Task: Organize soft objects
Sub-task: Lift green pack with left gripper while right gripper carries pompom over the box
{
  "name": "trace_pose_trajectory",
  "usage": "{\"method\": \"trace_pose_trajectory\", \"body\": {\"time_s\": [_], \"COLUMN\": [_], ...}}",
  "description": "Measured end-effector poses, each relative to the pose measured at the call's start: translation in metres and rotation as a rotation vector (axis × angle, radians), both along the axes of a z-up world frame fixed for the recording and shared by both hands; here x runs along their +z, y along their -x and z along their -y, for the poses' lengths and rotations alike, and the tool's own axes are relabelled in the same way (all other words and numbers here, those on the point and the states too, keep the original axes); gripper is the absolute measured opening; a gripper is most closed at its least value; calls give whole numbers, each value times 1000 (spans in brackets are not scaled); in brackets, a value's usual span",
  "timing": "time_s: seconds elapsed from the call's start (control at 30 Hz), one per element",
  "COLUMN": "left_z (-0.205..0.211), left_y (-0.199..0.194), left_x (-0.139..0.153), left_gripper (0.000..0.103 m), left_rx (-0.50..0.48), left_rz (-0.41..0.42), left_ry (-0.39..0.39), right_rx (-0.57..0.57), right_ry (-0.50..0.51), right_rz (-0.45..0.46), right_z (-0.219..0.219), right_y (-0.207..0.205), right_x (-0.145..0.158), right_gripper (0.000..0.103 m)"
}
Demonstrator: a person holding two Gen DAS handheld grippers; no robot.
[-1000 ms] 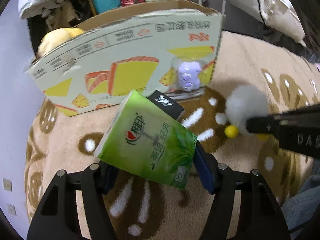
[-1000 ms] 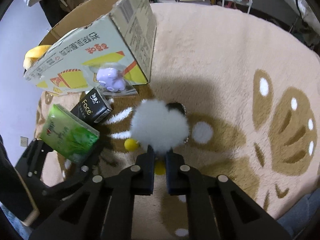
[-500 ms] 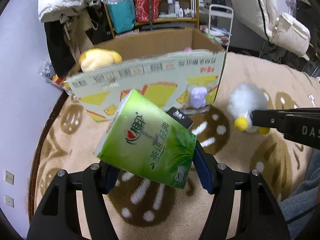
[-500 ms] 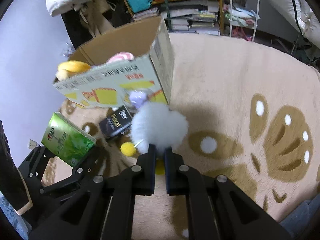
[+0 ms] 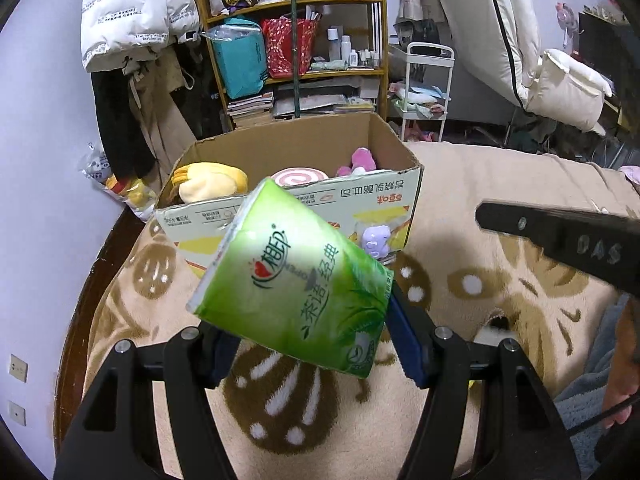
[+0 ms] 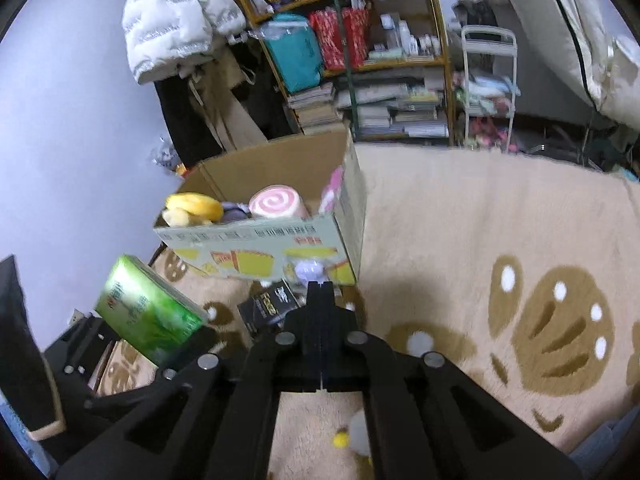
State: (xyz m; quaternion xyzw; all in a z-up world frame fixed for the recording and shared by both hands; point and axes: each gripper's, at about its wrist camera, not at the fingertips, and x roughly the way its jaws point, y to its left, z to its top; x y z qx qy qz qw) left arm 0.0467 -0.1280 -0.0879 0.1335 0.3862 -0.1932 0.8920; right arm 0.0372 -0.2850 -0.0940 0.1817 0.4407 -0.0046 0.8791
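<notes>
The left gripper pinches a green tissue pack above the rug, while the right gripper has its fingers pressed together, holding nothing. Beyond, an open cardboard box of plush toys sits at the rug's far edge.

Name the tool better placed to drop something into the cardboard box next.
Left. The left tool grips the green tissue pack lifted before the cardboard box; the right tool is shut and empty.

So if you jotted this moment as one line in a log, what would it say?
left tongs: gripping green tissue pack, raised before cardboard box | right tongs: shut, empty | white fluffy toy: on rug
</notes>
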Motion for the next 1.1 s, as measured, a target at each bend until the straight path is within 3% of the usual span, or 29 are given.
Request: {"method": "trace_pose_trajectory", "body": {"time_s": [0.23, 0.33, 0.4, 0.47, 0.63, 0.93, 1.0, 1.1], "left_z": [-1, -3, -4, -5, -8, -8, -8, -8], "left_y": [-6, -8, -8, -8, -11, -9, -9, -9], "left_x": [-7, -8, -7, -8, -9, -10, -10, -10], "left_gripper": [65, 65, 65, 65, 65, 65, 65, 65], "left_rx": [21, 27, 32, 37, 46, 46, 46, 47], "left_rz": [-10, -14, -10, -13, -19, -16, -16, -17], "left_ry": [-32, -24, -27, -25, -18, -18, -17, -15], "right_rx": [-35, -20, -6, 5, 16, 2, 4, -7], "right_ry": [-15, -9, -5, 5, 32, 78, 79, 102], "right_rz": [-227, -272, -307, -350, -456, -498, -500, -508], "right_z": [14, 13, 10, 7, 3, 6, 7, 8], "right_y": [1, 0, 2, 2, 2, 2, 2, -3], "right_x": [-35, -42, -48, -57, -85, -98, -98, -105], "right_gripper": [2, 16, 31, 37, 43, 45, 51, 52]}}
